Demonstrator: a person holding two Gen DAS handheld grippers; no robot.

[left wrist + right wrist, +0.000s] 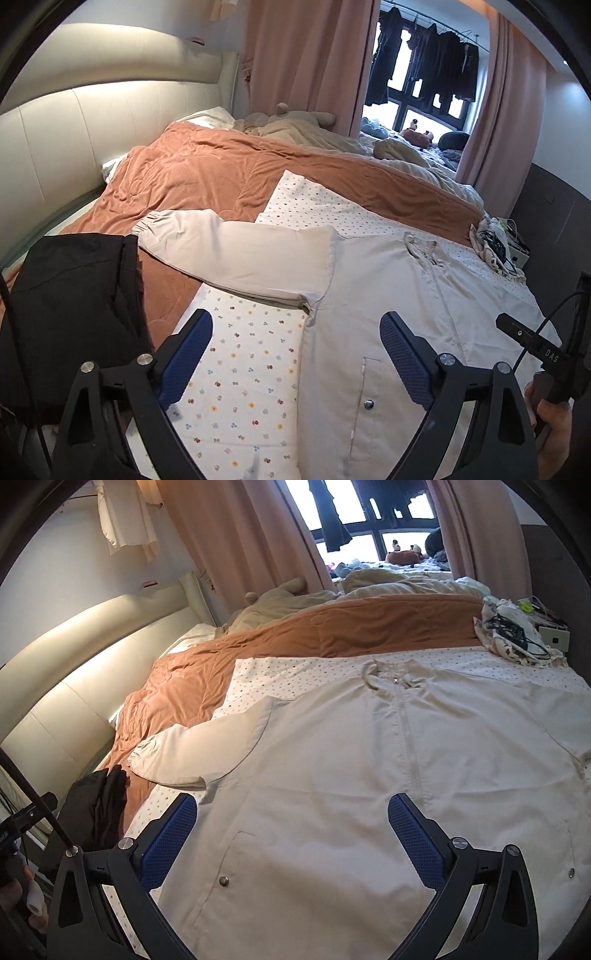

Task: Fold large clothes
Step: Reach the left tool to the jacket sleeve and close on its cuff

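on the bed (pixel 258 642), a cream jacket (pixel 332 760) lies flat, front up and zipped, over a dotted sheet (pixel 236 369), one sleeve (pixel 236 254) stretched sideways; left tool (pixel 295 354) and right tool (pixel 291 834) hover spread wide above it, grasping nothing

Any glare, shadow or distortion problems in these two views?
Left wrist view: window blown out white, headboard bowed by the fisheye, jacket evenly lit and sharp. Right wrist view: window overexposed too, soft shadow across the jacket's lower front, dark corners.
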